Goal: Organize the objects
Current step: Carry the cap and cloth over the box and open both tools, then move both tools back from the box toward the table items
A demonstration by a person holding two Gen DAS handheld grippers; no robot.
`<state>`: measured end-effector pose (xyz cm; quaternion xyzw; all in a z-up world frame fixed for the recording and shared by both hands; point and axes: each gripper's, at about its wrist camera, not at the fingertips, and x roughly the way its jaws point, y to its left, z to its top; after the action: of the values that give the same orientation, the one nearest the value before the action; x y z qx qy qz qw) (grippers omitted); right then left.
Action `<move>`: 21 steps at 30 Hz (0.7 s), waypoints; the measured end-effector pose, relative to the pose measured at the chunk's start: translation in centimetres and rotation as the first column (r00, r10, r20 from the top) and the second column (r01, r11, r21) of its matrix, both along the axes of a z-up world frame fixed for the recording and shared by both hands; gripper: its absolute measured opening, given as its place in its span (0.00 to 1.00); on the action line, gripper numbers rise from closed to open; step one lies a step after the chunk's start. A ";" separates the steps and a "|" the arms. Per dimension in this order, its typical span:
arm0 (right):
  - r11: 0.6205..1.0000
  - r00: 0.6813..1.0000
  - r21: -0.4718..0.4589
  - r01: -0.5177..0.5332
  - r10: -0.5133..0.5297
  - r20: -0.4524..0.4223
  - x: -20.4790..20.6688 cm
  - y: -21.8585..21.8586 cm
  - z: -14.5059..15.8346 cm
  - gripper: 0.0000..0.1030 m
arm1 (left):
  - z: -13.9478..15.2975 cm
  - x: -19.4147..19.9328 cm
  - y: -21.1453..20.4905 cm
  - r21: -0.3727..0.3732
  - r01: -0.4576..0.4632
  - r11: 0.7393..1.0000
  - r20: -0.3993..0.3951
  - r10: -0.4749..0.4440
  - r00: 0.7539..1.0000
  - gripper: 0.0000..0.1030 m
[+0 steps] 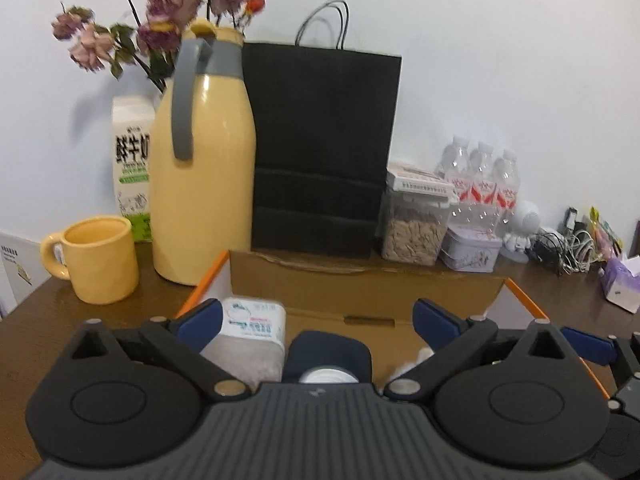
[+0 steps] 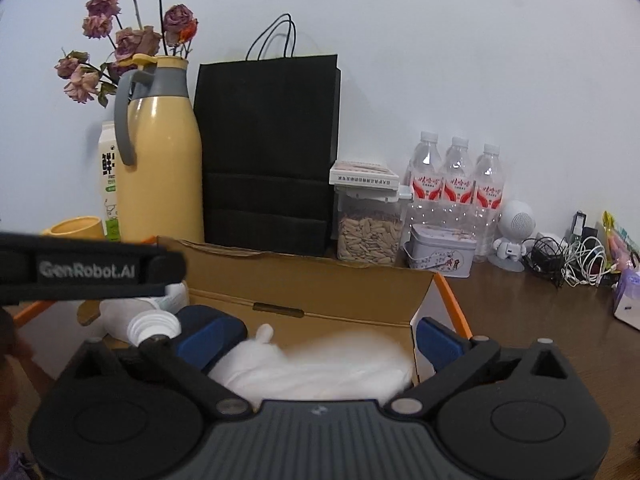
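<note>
Brown table (image 1: 36,300) against a white wall (image 1: 480,60) holds an open cardboard box (image 1: 360,280); both grippers' jaws spread, empty

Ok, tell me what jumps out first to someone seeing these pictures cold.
The tall yellow thermos jug with its grey handle stands at the back left, dried roses behind it and a black paper bag upright beside it against the wall. In front lies an open cardboard box with a white fluffy thing inside; both grippers, left and right, hang open over it.
</note>
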<state>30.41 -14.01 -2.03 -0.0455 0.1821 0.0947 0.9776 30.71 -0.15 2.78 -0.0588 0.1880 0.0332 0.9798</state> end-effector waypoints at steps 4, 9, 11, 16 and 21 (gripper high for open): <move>1.000 1.000 0.012 -0.001 0.001 0.009 -0.4 -0.2 0.3 1.00 | 0.0 0.0 -0.1 0.002 0.000 1.000 -0.004 0.000 1.000 1.00; 1.000 1.000 0.022 -0.004 0.003 0.019 -0.7 -0.3 0.6 1.00 | 0.0 -0.2 -0.2 0.002 0.007 1.000 0.007 -0.007 1.000 1.00; 0.999 1.000 0.031 -0.010 0.009 0.023 -1.0 -0.4 0.7 1.00 | 0.1 -0.4 -0.3 -0.004 0.009 1.000 0.015 -0.009 1.000 1.00; 0.999 0.999 0.034 -0.018 0.016 0.050 -2.0 -0.5 1.2 1.00 | 0.4 -1.4 -0.4 -0.023 0.005 1.000 0.046 -0.004 0.999 1.00; 0.999 0.997 0.029 -0.021 0.018 0.071 -3.5 -0.7 1.9 1.00 | 0.7 -3.6 -0.2 -0.031 -0.011 0.999 0.112 0.015 0.994 1.00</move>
<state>26.92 -14.69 -0.16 -0.0362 0.1455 0.1052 0.9831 27.13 -0.33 3.48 -0.0768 0.1329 0.0334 0.9876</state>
